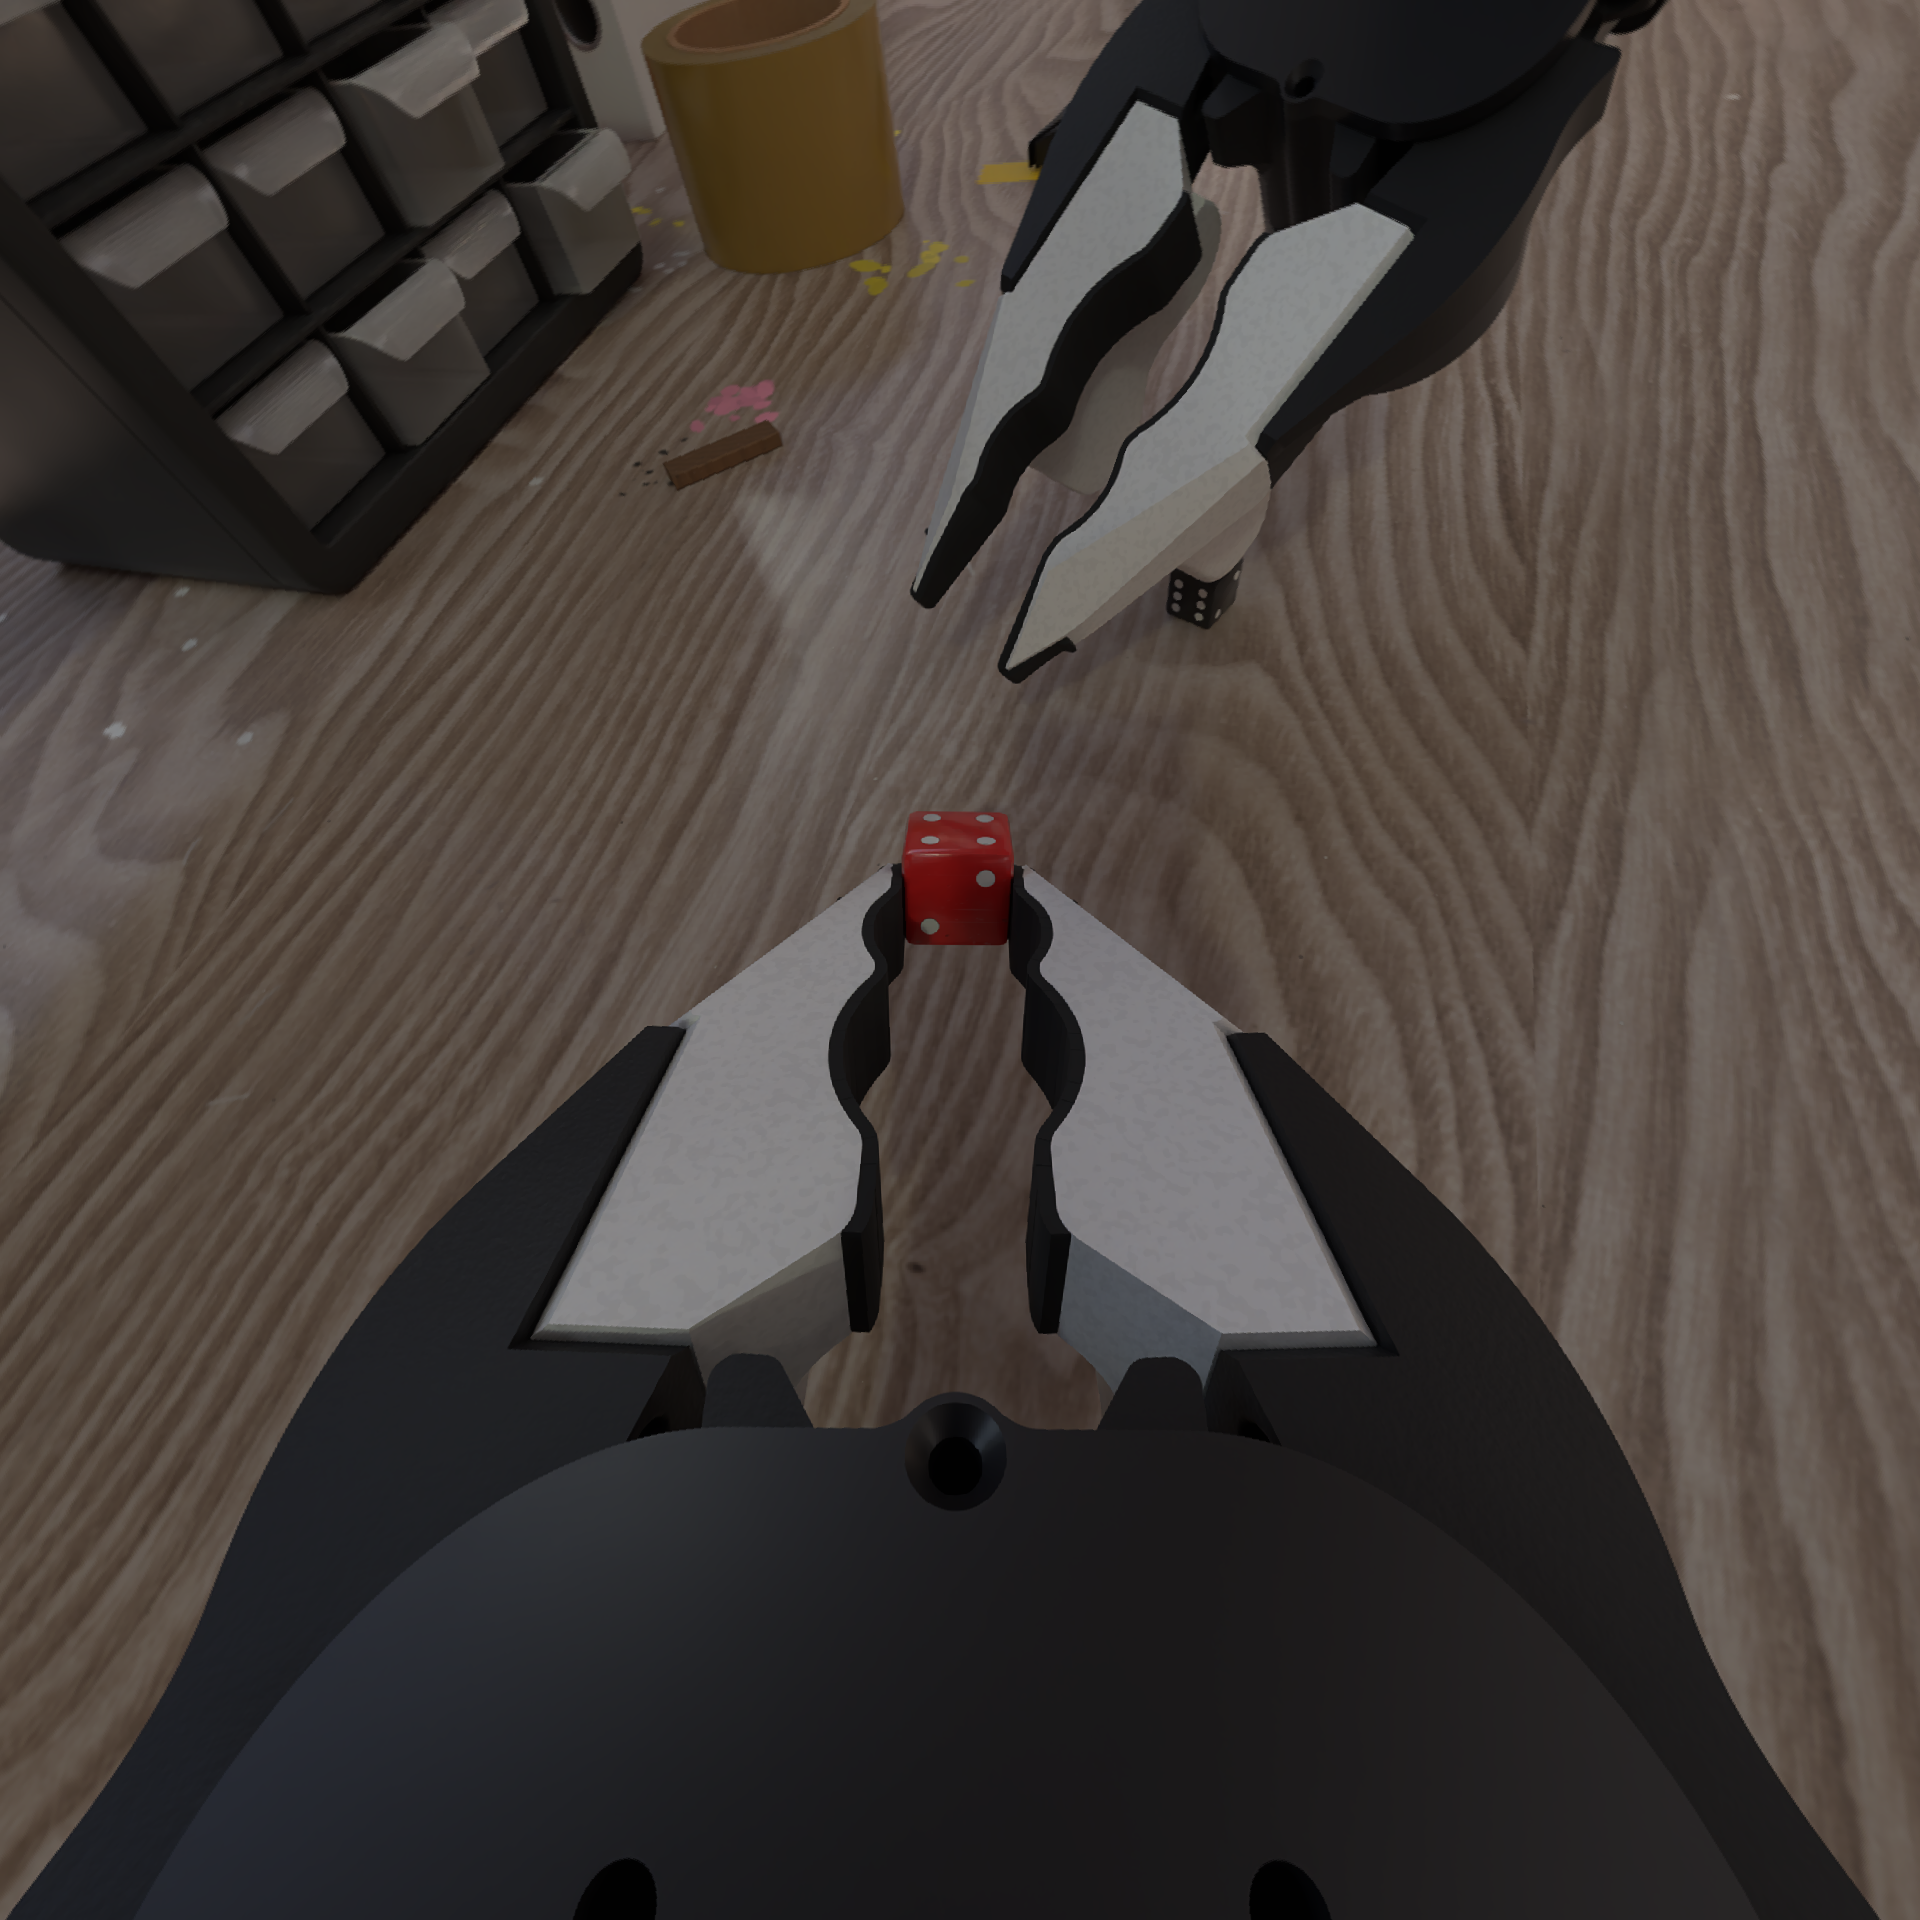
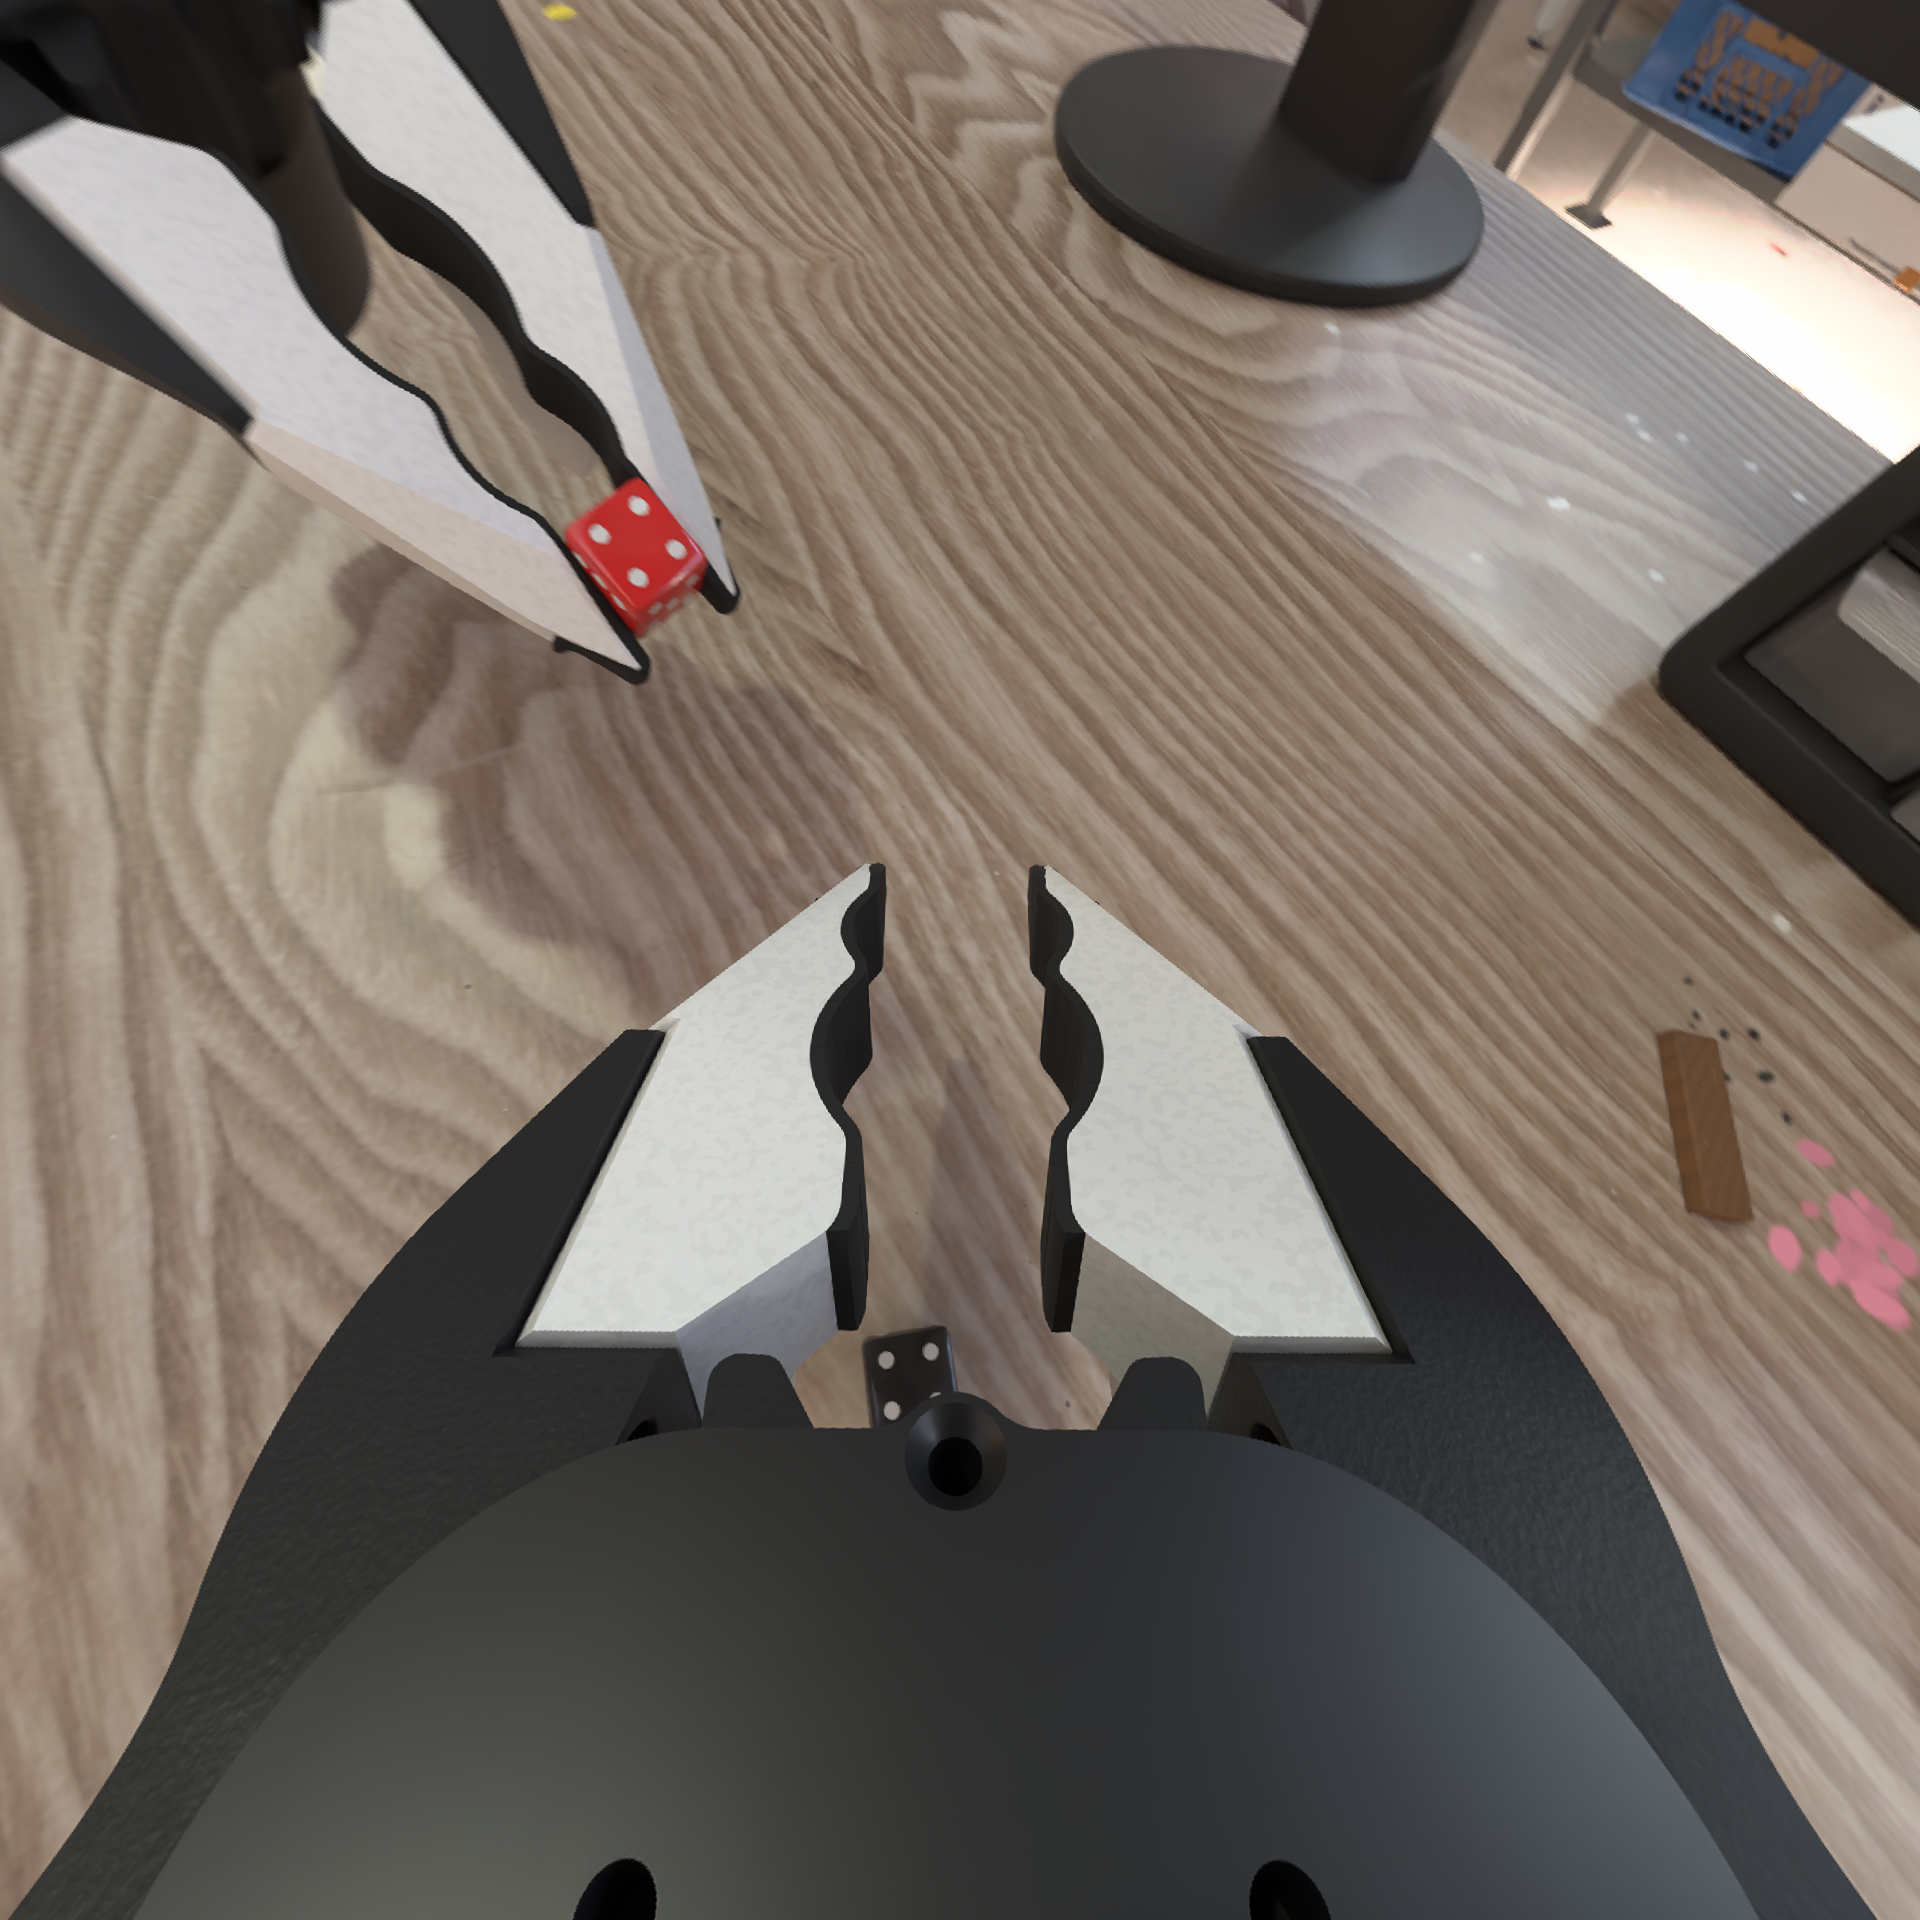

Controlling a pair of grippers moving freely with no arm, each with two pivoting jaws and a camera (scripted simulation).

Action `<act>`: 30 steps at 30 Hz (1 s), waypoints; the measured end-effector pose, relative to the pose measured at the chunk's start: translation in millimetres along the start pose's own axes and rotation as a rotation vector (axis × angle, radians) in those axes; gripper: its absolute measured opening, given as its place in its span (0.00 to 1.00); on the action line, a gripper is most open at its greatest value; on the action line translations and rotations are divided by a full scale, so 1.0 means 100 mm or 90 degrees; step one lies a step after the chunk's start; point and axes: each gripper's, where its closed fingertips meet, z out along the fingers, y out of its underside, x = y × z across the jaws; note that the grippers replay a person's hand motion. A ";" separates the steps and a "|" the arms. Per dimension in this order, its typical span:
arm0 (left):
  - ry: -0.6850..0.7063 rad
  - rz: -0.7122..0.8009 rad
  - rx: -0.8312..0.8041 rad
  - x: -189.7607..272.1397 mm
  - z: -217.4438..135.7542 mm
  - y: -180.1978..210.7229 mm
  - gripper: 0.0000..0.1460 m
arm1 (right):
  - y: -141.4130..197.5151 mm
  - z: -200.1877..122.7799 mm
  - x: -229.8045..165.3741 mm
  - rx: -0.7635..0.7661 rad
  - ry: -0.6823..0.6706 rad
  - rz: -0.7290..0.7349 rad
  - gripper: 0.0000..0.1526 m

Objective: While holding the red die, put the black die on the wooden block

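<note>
Between the tips of the left tongs point(image 1: 957, 883) sits the red die point(image 1: 956, 878), pinched from both sides and held clear of the wooden surface point(image 1: 1558, 935). The right tongs point(image 2: 957, 894) are spread, with nothing between the fingers. The black die point(image 2: 909, 1369) rests on the surface and lies behind the right fingertips: in the right wrist view it shows only in the gap at the finger roots, close under the body of the tongs, partly hidden. In the left wrist view the same die is seen just beyond and below the right tongs, apart from both fingers. The right tongs are therefore the nearer and the only free tool for this pick. Judgement: the fingertips have overshot the die, so the coming move calls for drawing the right tongs back and lowering them until the die stands between the tips. The wooden block point(image 2: 1704, 1124) is a small flat brown piece lying on the surface to the right of the right tongs, well apart from the black die, its long axis running roughly parallel to the fingers. Pink flecks point(image 2: 1860, 1257) lie just beside it. The black die has not yet been grasped.
</note>
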 end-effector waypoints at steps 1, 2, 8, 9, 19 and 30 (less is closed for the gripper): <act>0.003 0.007 0.002 0.01 0.00 0.00 0.13 | -0.02 0.00 -0.03 0.009 -0.011 -0.004 0.18; 0.005 0.014 0.005 0.03 0.00 -0.01 0.13 | -0.04 -0.01 -0.06 0.021 -0.020 -0.013 0.16; 0.024 0.057 0.034 0.13 0.02 -0.09 0.13 | -0.19 -0.07 -0.29 0.077 -0.108 -0.007 0.08; 0.031 0.060 0.044 0.15 0.04 -0.13 0.13 | -0.22 -0.08 -0.32 0.089 -0.128 0.003 0.10; 0.047 0.090 0.045 0.22 0.22 -0.30 0.13 | -0.38 -0.23 -0.42 0.162 -0.204 0.055 0.18; 0.005 0.084 0.023 0.03 0.26 -0.30 0.13 | -0.31 -0.30 -0.26 0.145 -0.162 0.038 0.19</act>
